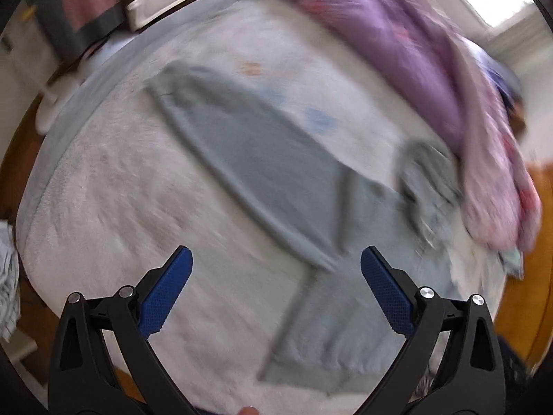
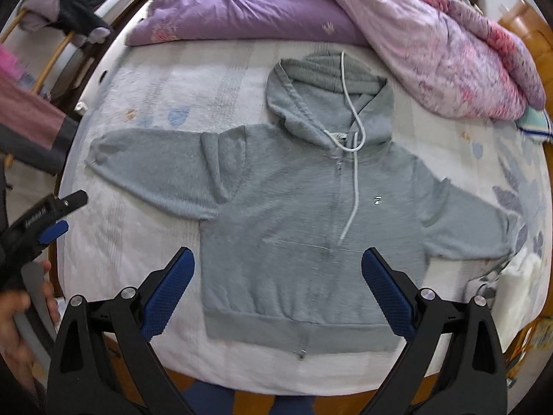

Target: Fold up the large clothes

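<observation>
A grey zip hoodie (image 2: 293, 214) lies flat, front up, on the white blanket of the bed (image 2: 138, 242), both sleeves spread sideways and the hood toward the quilt. My right gripper (image 2: 276, 259) is open and empty above its lower hem. My left gripper (image 1: 274, 259) is open and empty above the hoodie's left side; the blurred left wrist view shows the left sleeve (image 1: 242, 152) stretching away. The left gripper also shows at the left edge of the right wrist view (image 2: 52, 221).
A purple and pink quilt (image 2: 380, 17) is heaped along the far side of the bed. A chair with dark clothes (image 2: 69, 7) stands at the far left. White cloth (image 2: 518, 287) lies at the right edge. Wooden floor shows below the bed's near edge.
</observation>
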The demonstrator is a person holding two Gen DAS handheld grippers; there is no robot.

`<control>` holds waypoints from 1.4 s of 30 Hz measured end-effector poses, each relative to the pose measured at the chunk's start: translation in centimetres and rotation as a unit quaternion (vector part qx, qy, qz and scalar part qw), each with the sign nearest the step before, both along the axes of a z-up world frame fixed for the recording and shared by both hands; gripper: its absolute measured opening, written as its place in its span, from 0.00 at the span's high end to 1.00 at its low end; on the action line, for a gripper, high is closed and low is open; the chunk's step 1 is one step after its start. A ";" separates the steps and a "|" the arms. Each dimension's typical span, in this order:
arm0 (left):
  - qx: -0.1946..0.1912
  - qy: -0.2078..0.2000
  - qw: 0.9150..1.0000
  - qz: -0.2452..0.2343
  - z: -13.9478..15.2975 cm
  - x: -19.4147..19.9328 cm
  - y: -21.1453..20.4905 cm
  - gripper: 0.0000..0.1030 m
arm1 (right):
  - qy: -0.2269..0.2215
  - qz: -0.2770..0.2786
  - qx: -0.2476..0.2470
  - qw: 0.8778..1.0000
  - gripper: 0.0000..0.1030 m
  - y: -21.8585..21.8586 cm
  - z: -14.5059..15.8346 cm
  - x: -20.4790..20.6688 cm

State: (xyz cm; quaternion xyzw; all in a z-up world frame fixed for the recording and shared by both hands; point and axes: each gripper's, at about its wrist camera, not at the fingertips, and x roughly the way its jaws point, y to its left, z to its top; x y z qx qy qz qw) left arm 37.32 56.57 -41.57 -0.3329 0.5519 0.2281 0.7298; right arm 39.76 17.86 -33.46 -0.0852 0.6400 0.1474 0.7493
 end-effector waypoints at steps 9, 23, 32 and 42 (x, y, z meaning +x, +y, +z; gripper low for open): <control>-0.041 -0.004 0.989 0.140 -10.2 1.4 17.1 0.06 | 0.059 -0.043 0.000 0.997 0.09 5.0 -8.6 1.7; 0.001 0.033 0.998 0.062 -15.2 4.6 20.4 0.74 | 0.088 -0.022 0.034 0.995 0.09 9.7 -15.7 4.2; 0.063 -0.048 0.996 0.035 -5.9 1.7 18.1 0.88 | 0.167 -0.089 0.080 0.979 0.91 9.3 -23.1 6.9; 0.160 -0.187 0.968 -0.055 9.6 4.0 1.2 0.88 | 0.220 -0.073 0.146 0.962 0.89 5.9 -25.7 8.3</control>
